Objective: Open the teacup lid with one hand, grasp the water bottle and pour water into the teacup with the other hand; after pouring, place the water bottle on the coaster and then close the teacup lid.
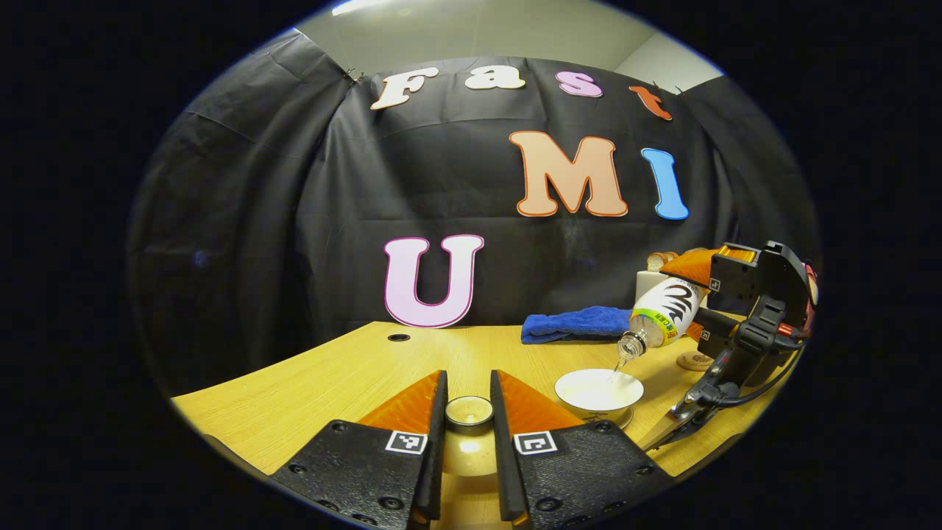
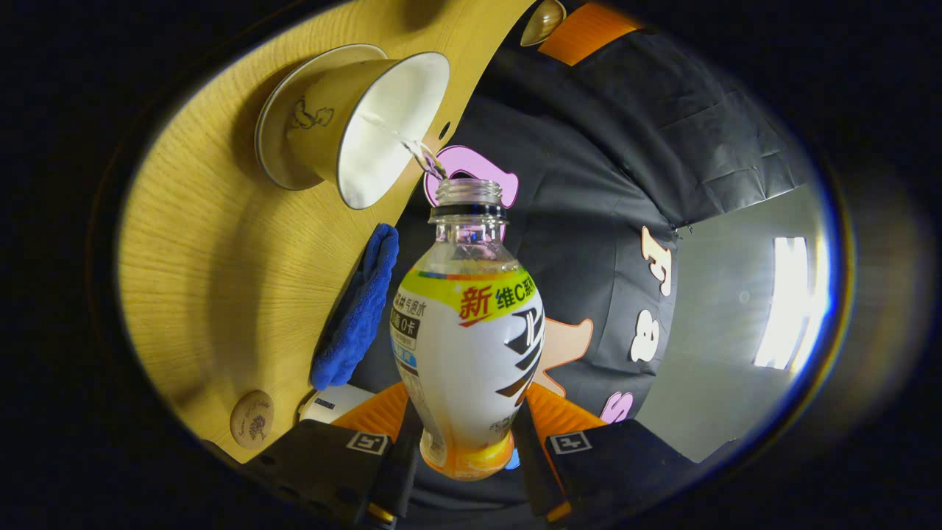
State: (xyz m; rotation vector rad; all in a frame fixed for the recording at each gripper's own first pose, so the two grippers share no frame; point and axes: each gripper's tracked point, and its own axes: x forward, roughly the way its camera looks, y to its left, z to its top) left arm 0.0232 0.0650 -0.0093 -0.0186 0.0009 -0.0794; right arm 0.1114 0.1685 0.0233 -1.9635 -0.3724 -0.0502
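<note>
In the left gripper view the left tongs (image 1: 469, 416) sit low over the wooden counter (image 1: 346, 375), level and pointing toward the booth's back wall, with both fingers pressed against the sides of the small round teacup lid (image 1: 469, 411), which they hold clenched between them. To their right on the counter stands the open teacup (image 1: 597, 391) on its saucer. Above and to the right of it, the right tongs (image 1: 699, 309) come in from the right edge, tipped so that the water bottle (image 1: 662, 313) lies at a downward slant with its uncapped neck over the cup's rim; a thin stream of water runs from the mouth into the cup. In the right gripper view the right tongs (image 2: 466, 442) are rolled well over, so the counter (image 2: 206, 280) stands along the left side; both fingers clamp the lower body of the water bottle (image 2: 471, 353), and its mouth points at the white inside of the teacup (image 2: 353, 121). A round coaster (image 2: 252, 419) lies bare on the counter near the tongs, and a folded blue cloth (image 2: 357, 309) lies between coaster and cup.
</note>
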